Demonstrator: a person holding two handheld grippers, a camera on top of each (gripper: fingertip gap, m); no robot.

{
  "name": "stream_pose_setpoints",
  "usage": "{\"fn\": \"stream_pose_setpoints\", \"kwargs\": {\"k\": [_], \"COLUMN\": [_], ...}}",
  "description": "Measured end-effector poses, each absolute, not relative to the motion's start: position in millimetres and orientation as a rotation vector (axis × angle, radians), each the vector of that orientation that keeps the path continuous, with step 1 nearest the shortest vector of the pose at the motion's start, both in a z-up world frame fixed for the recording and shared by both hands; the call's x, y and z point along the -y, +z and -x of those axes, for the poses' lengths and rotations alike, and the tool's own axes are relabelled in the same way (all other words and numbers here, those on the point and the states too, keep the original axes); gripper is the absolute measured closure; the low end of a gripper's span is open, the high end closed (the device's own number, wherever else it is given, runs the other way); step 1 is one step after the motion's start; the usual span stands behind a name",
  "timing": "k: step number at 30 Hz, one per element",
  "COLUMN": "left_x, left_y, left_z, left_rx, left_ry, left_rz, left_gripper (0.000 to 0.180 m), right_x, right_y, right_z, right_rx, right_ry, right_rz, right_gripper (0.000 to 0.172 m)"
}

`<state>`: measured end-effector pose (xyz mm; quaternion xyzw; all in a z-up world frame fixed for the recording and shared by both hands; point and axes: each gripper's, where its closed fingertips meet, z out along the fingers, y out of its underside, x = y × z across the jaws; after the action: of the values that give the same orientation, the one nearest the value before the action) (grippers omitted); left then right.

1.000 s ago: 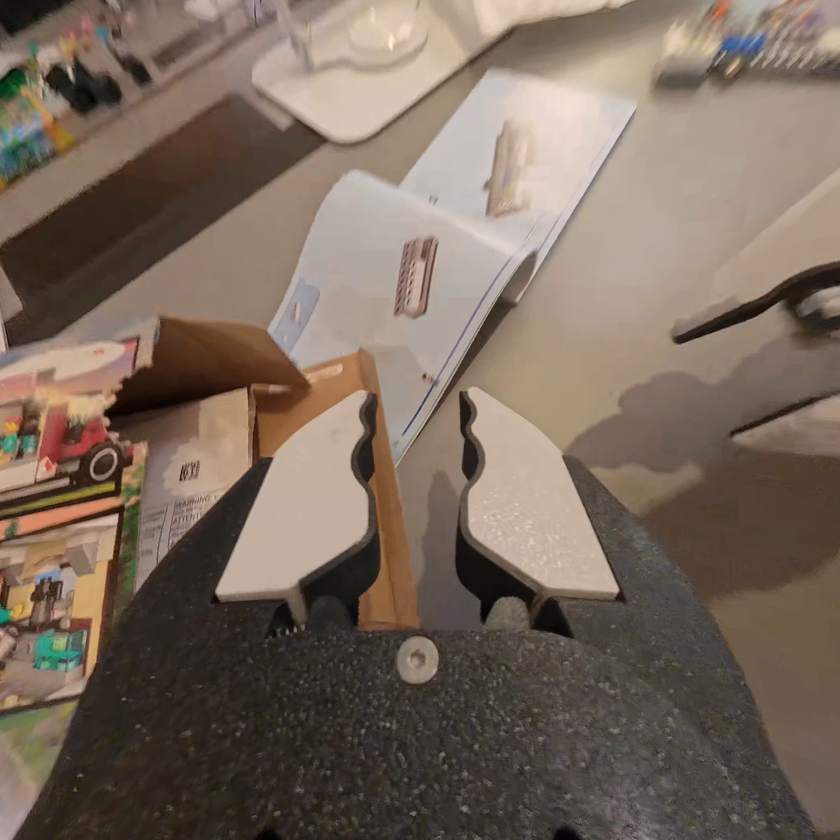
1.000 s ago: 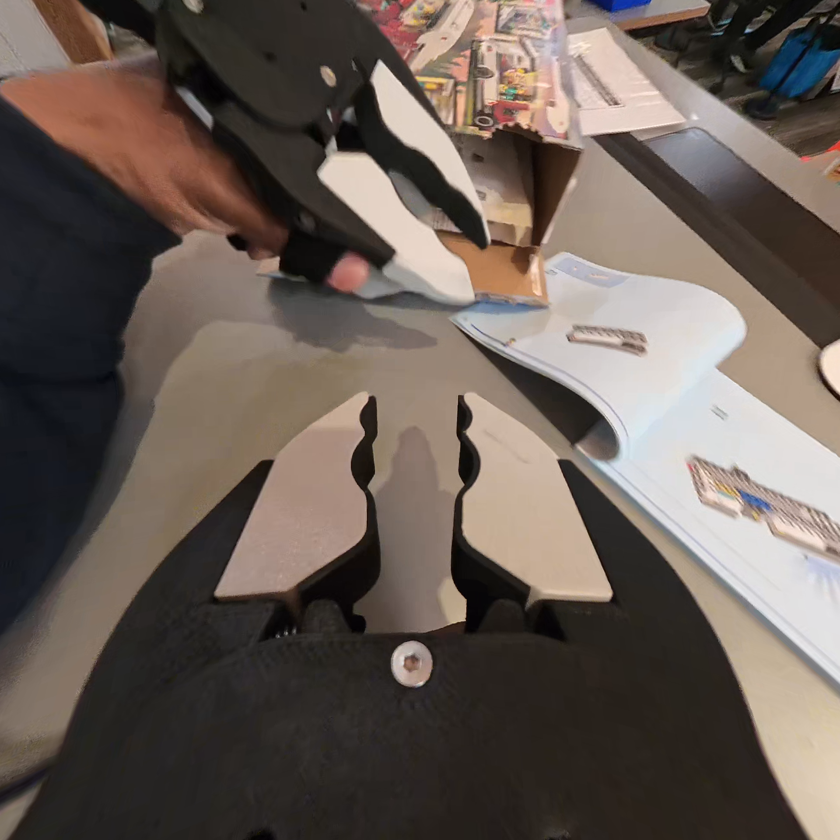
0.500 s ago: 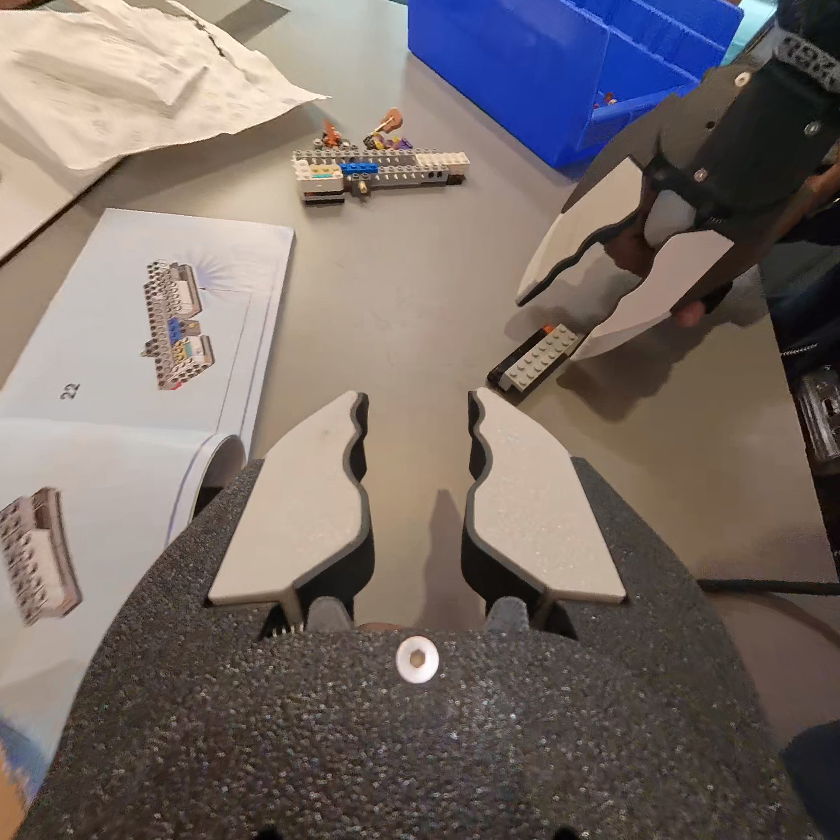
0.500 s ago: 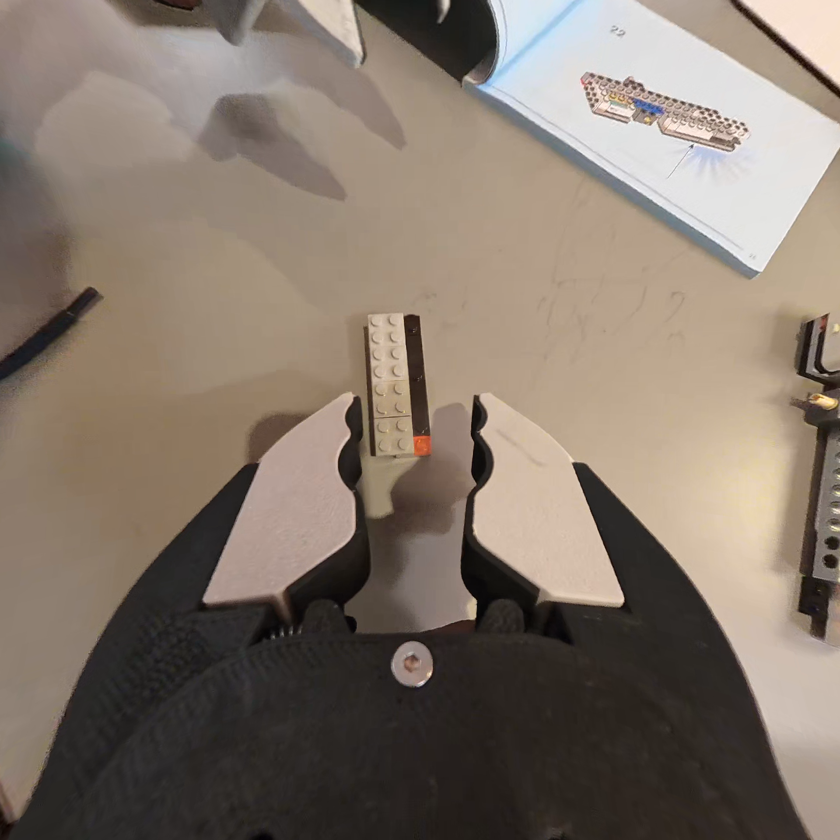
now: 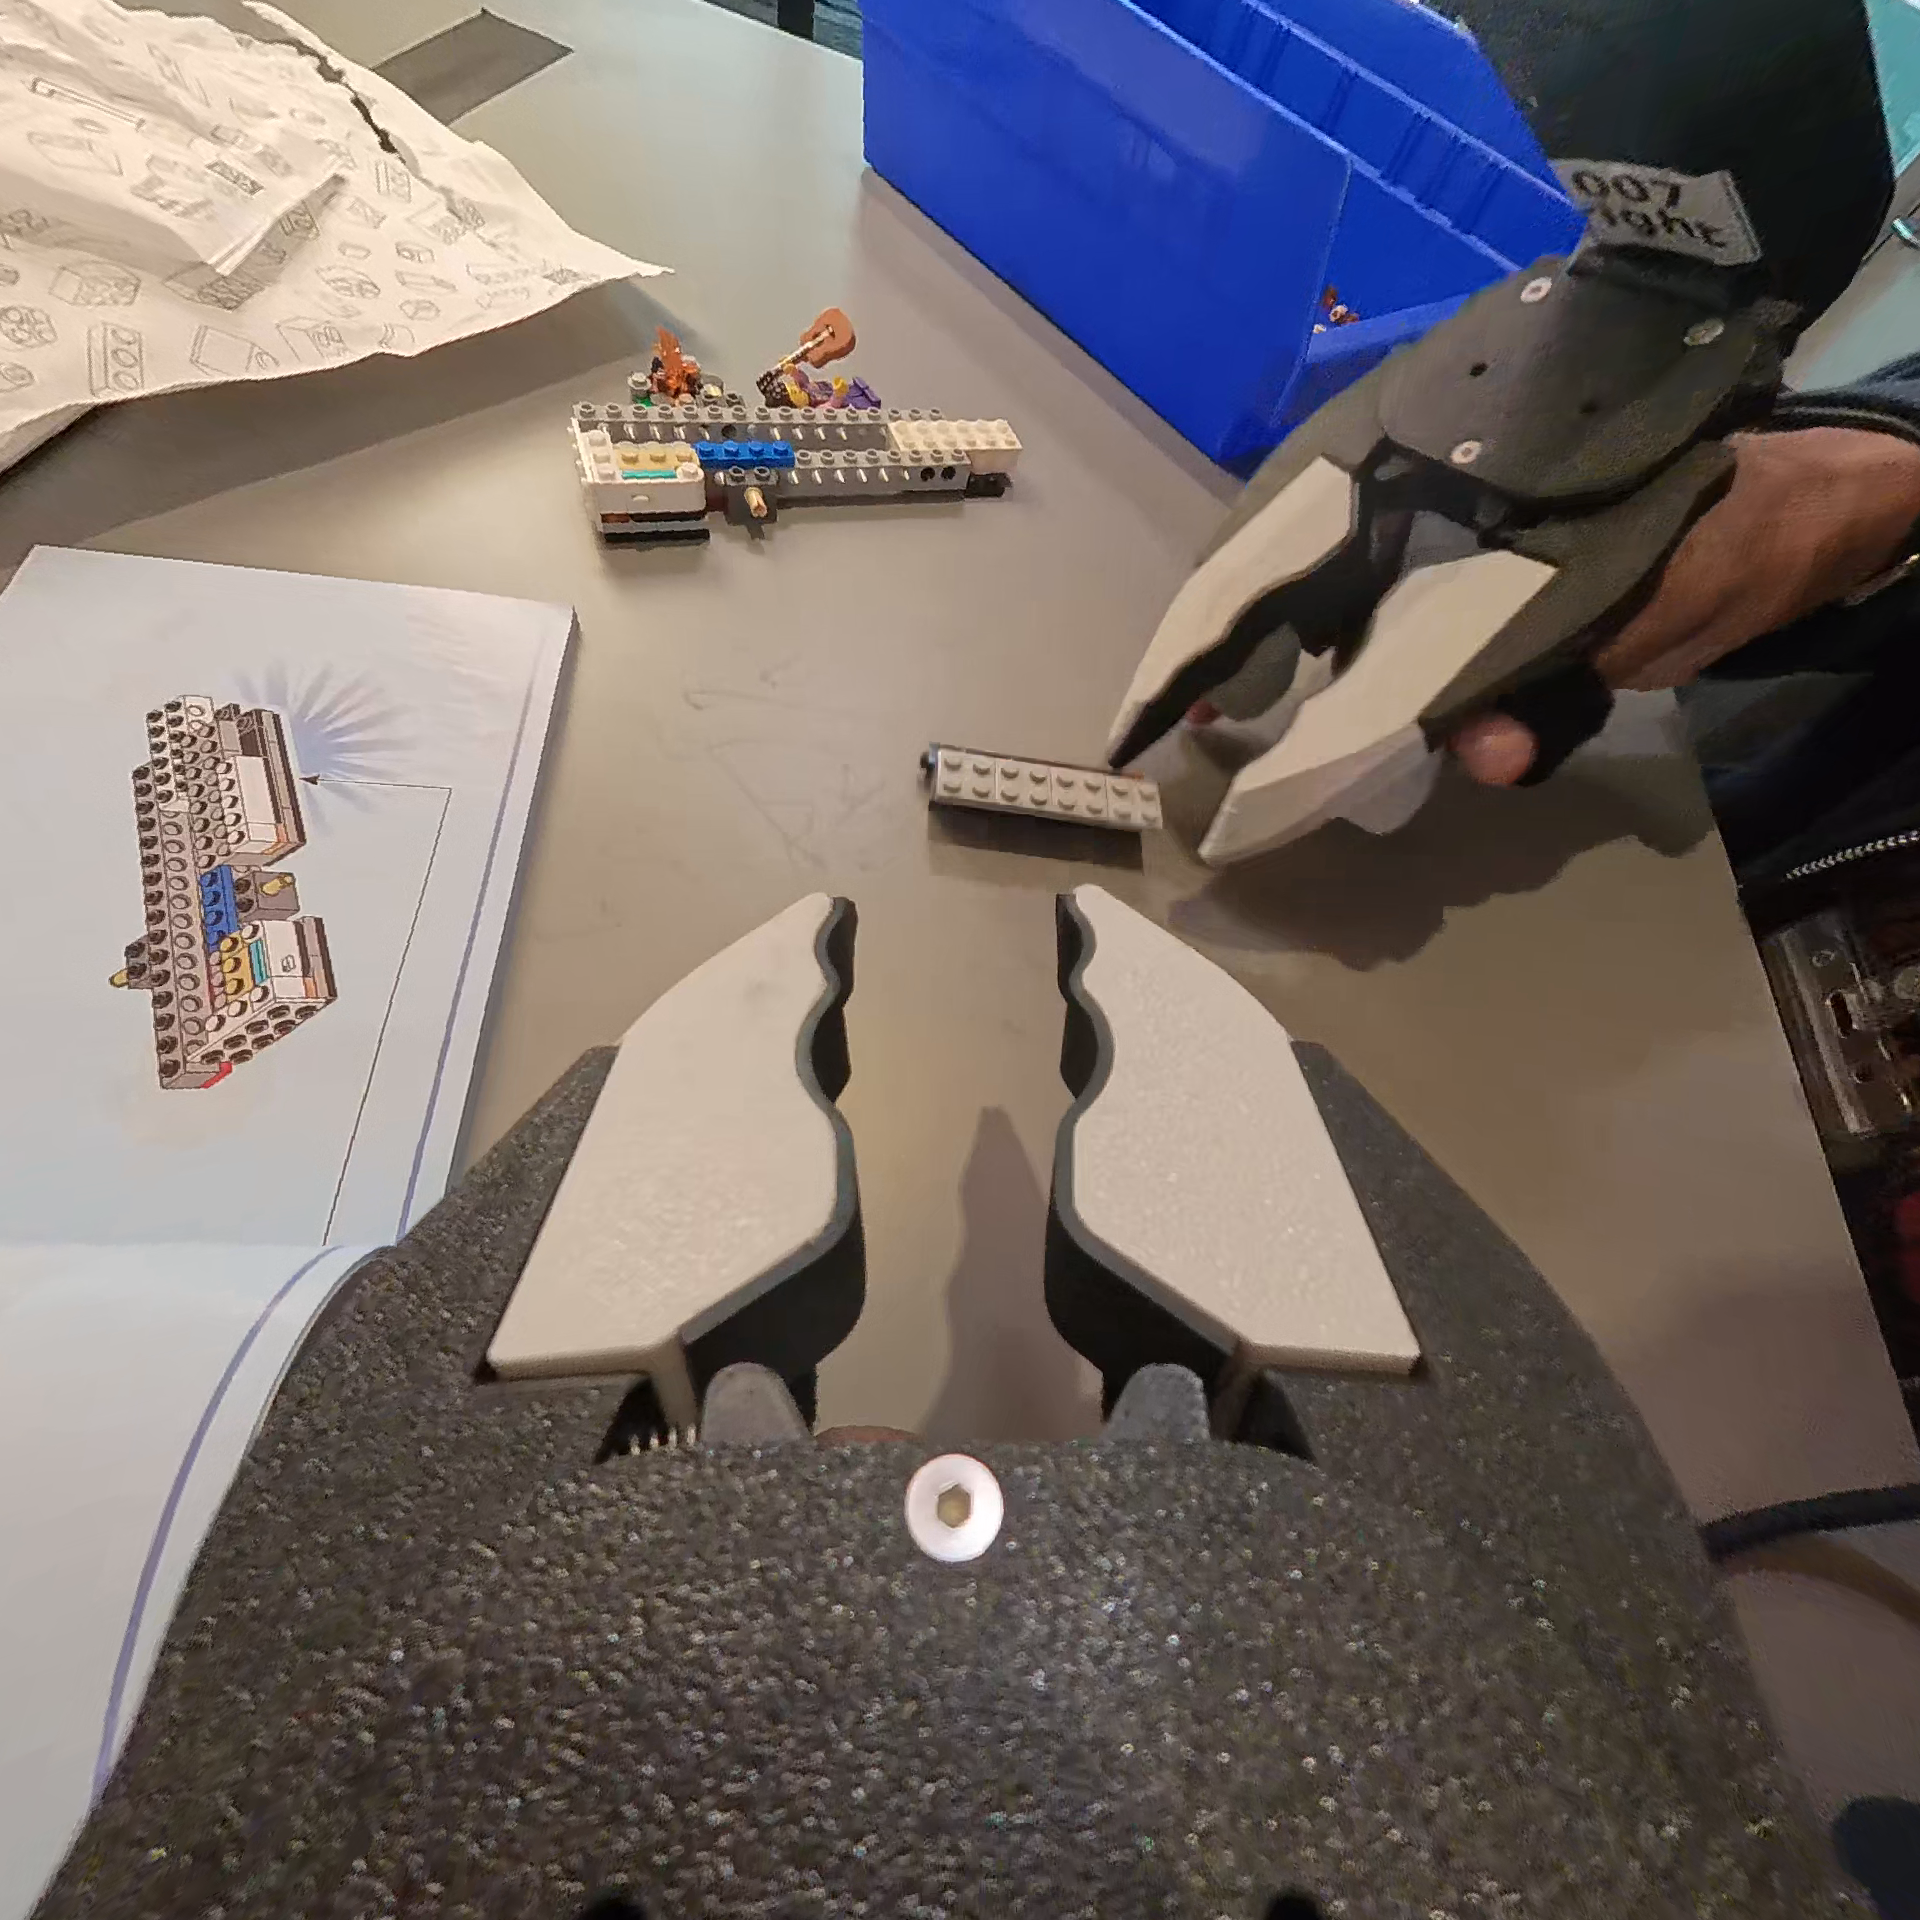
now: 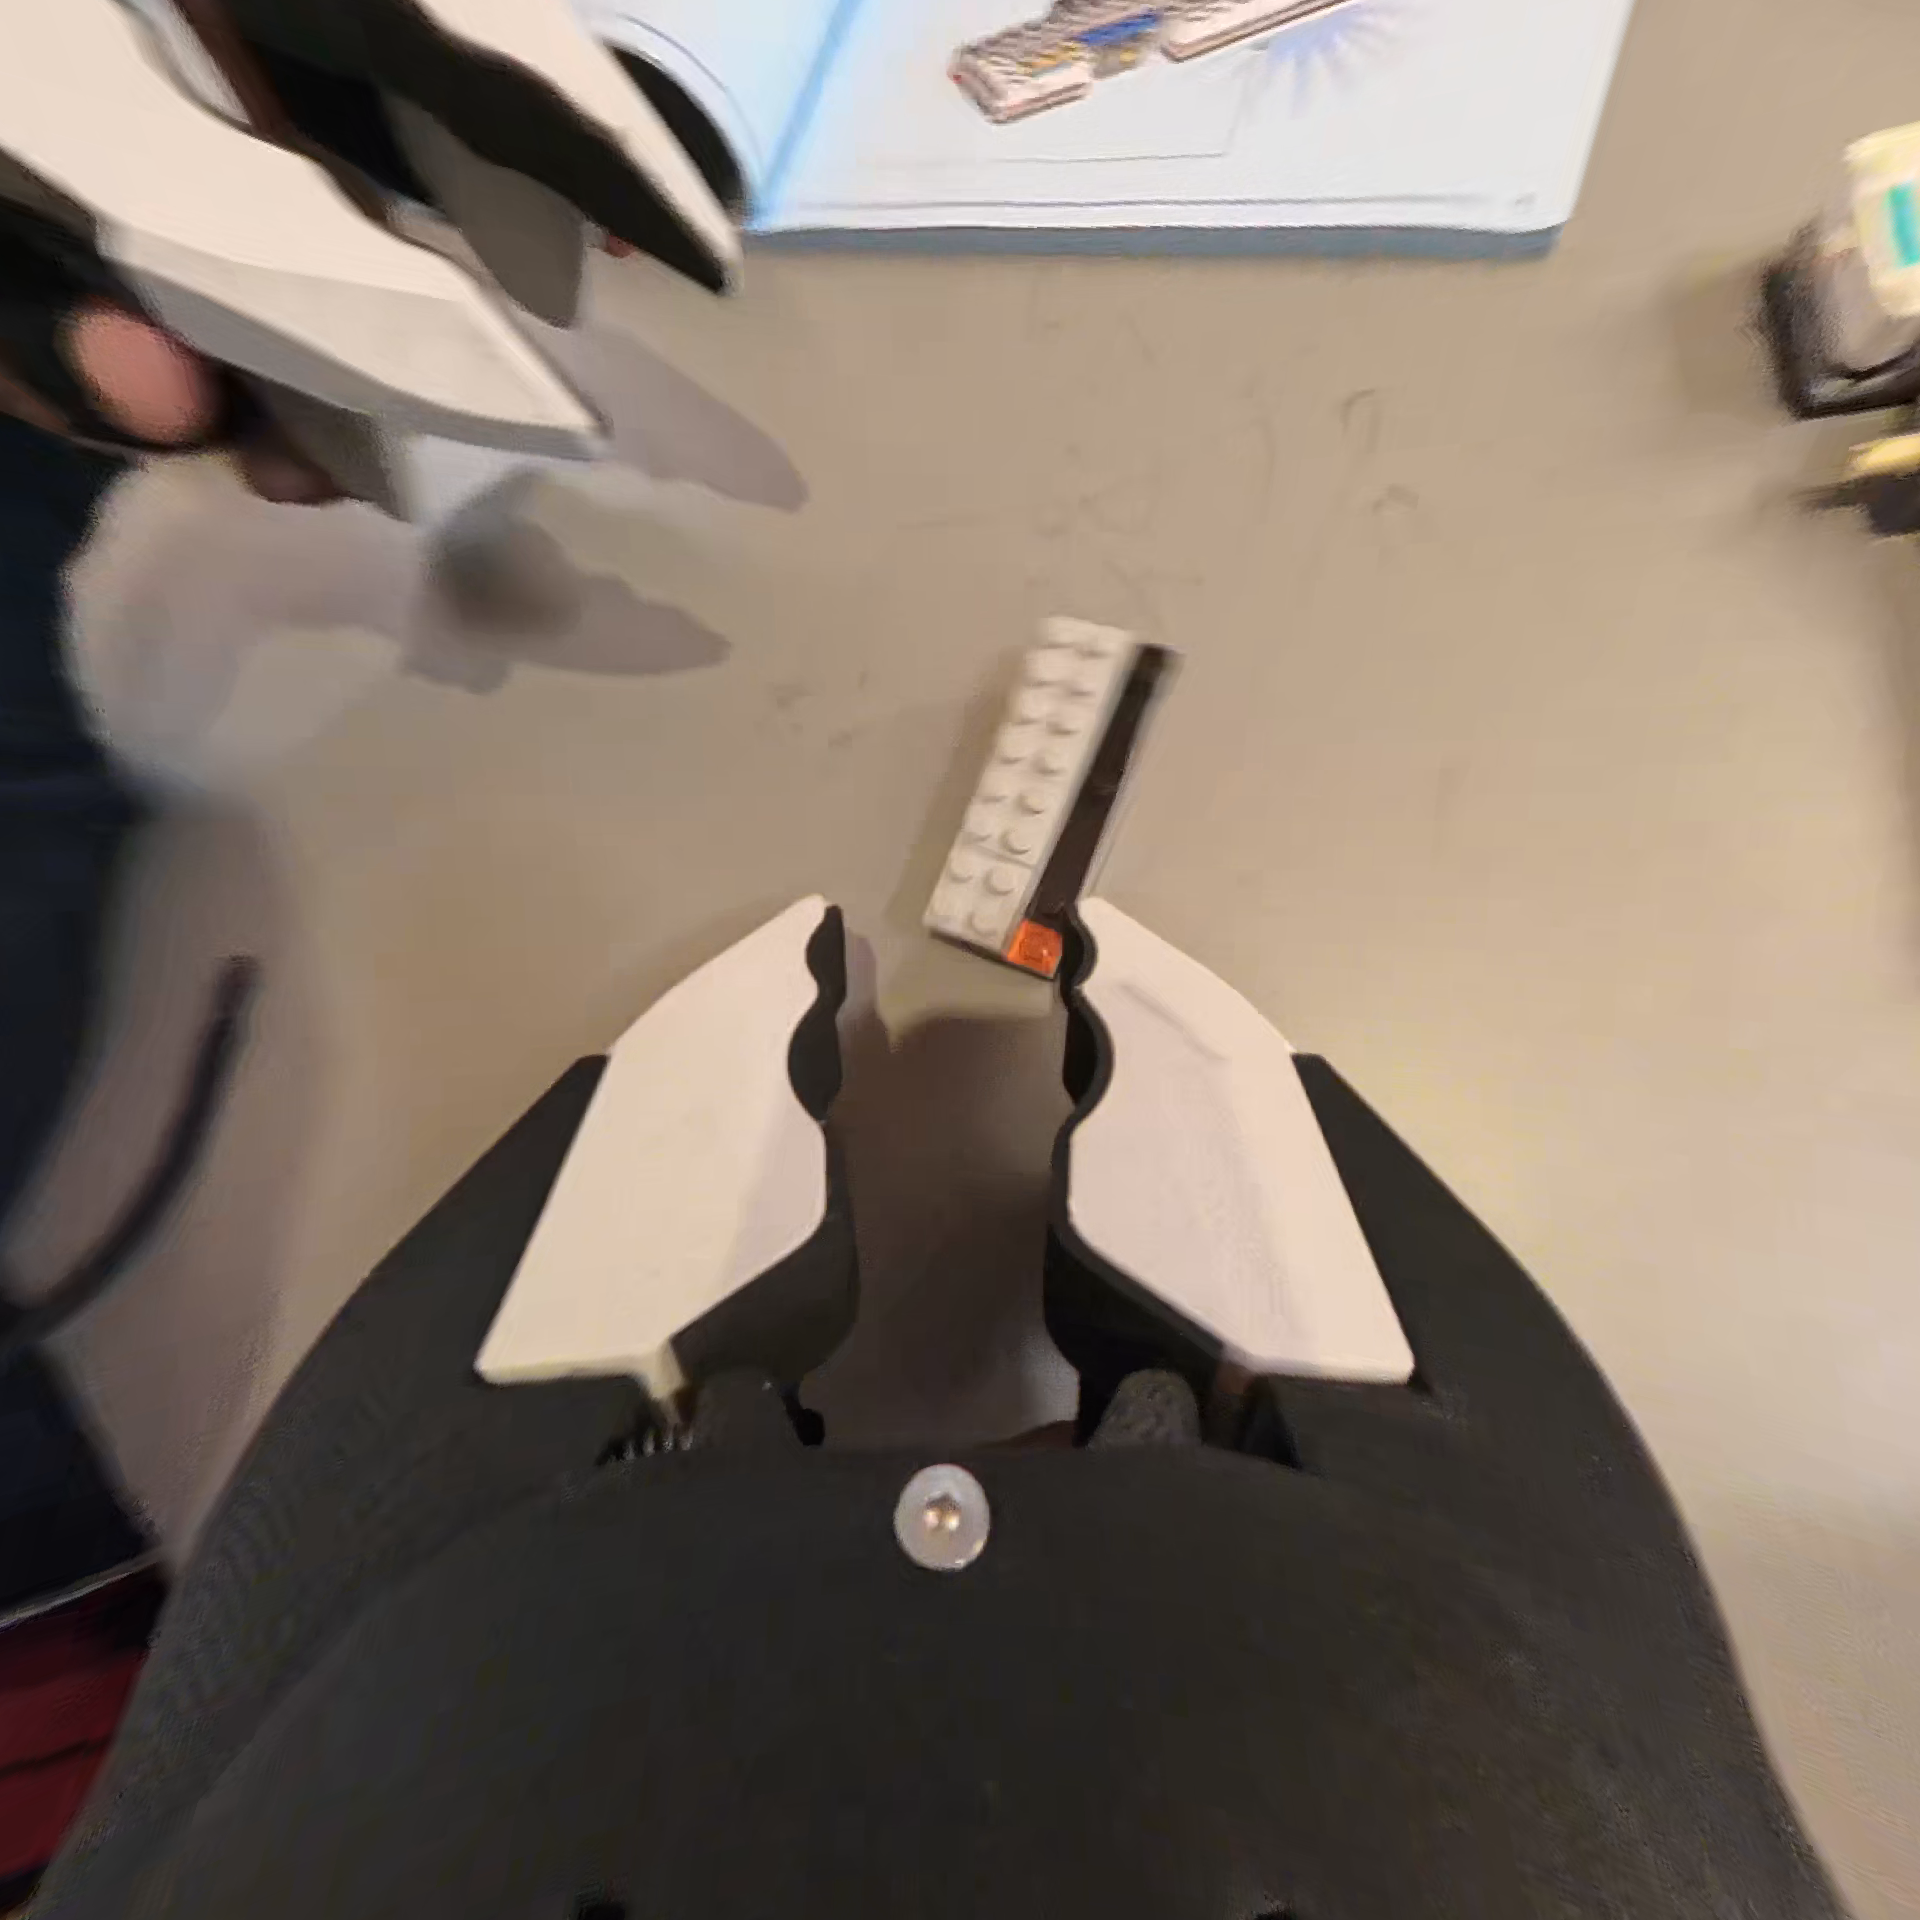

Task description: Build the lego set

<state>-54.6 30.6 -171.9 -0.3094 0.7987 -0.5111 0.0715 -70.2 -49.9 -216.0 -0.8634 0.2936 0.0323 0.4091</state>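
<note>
A long grey brick strip [image 5: 1044, 787] with a black underside and an orange end piece [image 6: 1036, 948] lies flat on the grey table [image 5: 727, 727]. My right gripper [image 6: 956, 914] is open at the strip's near end. Its right fingertip [image 6: 1091, 935] touches the orange piece, and its left fingertip stands clear of the strip. The right gripper also shows in the left wrist view [image 5: 1164, 805], tips down by the strip's end. My left gripper [image 5: 956, 902] is open and empty, hovering just short of the strip. It shows blurred in the right wrist view [image 6: 655, 343].
A partly built brick model [image 5: 790, 457] lies farther back, with small figures behind it. An open instruction booklet [image 5: 260, 883] lies at the left, a printed paper bag [image 5: 208, 208] at the back left, and a blue bin [image 5: 1143, 177] at the back right. A hand holds the right gripper.
The strip has turned on the table, and its orange end now rests against my right fingertip. Both jaws have narrowed a little. My left gripper has swung from the box and booklet toward the strip.
</note>
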Motion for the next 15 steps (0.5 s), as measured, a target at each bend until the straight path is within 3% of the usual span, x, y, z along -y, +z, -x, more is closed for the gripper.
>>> {"fn": "stream_pose_setpoints", "kwargs": {"k": [15], "left_x": [-18], "left_y": [-170], "left_z": [45], "left_rx": [-2.361], "left_ry": [-1.619], "left_rz": [0.933], "left_gripper": [0.143], "right_x": [24], "right_y": [-220], "right_z": [82], "right_rx": [-0.586], "right_ry": [0.066], "right_rz": [2.243], "right_gripper": [0.138]}}
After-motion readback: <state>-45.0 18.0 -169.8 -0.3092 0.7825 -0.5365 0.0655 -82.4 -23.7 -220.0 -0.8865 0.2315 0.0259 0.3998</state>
